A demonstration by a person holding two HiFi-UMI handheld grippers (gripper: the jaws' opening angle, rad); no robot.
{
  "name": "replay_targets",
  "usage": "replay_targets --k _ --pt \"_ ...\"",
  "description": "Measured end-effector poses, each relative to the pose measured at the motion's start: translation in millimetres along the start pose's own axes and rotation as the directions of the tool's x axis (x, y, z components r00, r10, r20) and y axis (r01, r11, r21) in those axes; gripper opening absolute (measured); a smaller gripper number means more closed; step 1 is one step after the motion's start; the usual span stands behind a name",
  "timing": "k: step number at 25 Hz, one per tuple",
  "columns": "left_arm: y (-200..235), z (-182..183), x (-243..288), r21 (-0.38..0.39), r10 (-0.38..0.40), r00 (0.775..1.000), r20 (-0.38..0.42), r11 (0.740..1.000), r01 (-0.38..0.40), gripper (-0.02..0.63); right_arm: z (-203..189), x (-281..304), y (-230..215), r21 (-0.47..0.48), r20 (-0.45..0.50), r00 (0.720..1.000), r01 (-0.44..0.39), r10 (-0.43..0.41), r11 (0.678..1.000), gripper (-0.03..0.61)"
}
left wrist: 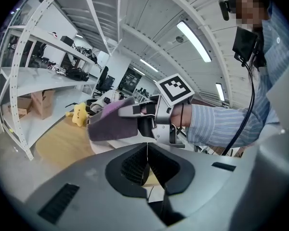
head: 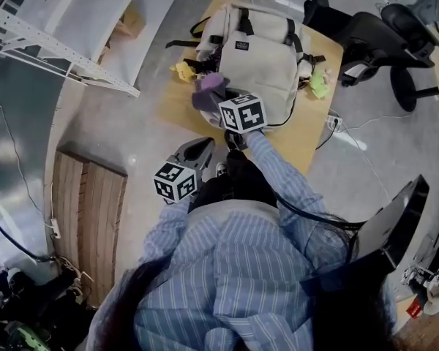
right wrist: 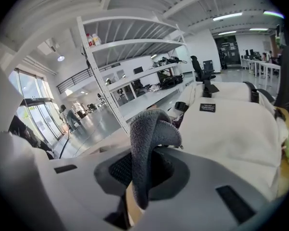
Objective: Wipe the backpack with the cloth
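A cream backpack lies flat on a low wooden table; it fills the right side of the right gripper view. My right gripper is shut on a purple-grey cloth at the backpack's near left corner. The cloth loops up out of the jaws, and it also shows in the left gripper view. My left gripper hangs lower and nearer to me, off the table's edge. Its jaws are shut with nothing between them.
A yellow plush toy lies left of the backpack, and a yellow-green one at its right. A black office chair stands behind the table on the right. White shelving runs along the left. A cable trails across the floor.
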State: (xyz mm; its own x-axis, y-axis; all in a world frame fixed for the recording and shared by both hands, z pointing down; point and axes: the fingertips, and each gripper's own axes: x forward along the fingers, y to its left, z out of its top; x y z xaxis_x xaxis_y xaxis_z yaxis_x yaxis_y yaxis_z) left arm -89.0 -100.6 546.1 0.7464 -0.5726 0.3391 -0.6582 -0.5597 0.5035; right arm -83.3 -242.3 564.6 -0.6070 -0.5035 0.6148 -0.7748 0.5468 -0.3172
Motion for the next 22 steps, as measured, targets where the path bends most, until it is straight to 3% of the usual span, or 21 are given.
replay_targets --k 4,8,16,22 --pt "2.1 2.0 -6.3 -0.002 0.006 1.000 0.013 1.000 -0.006 0.006 -10.6 -31.8 -30.7 0.079 0.028 0.999 0.042 -0.044 0.996 0.041" --pt "-1.7 0.9 -5.8 0.007 -0.012 1.000 0.007 1.000 0.012 0.006 -27.7 -83.8 -77.3 0.175 0.067 0.987 0.129 -0.143 0.976 0.041" --pt "-17.6 -9.6 -0.2 0.025 -0.065 0.997 -0.028 0.997 0.066 0.006 -78.0 -194.8 -156.4 0.355 0.093 0.918 0.331 -0.386 0.874 0.041" --pt "-32.5 -19.0 2.5 0.039 -0.097 0.994 -0.043 0.994 0.099 0.006 -107.0 -233.9 -176.9 0.413 0.082 0.882 0.394 -0.465 0.821 0.041"
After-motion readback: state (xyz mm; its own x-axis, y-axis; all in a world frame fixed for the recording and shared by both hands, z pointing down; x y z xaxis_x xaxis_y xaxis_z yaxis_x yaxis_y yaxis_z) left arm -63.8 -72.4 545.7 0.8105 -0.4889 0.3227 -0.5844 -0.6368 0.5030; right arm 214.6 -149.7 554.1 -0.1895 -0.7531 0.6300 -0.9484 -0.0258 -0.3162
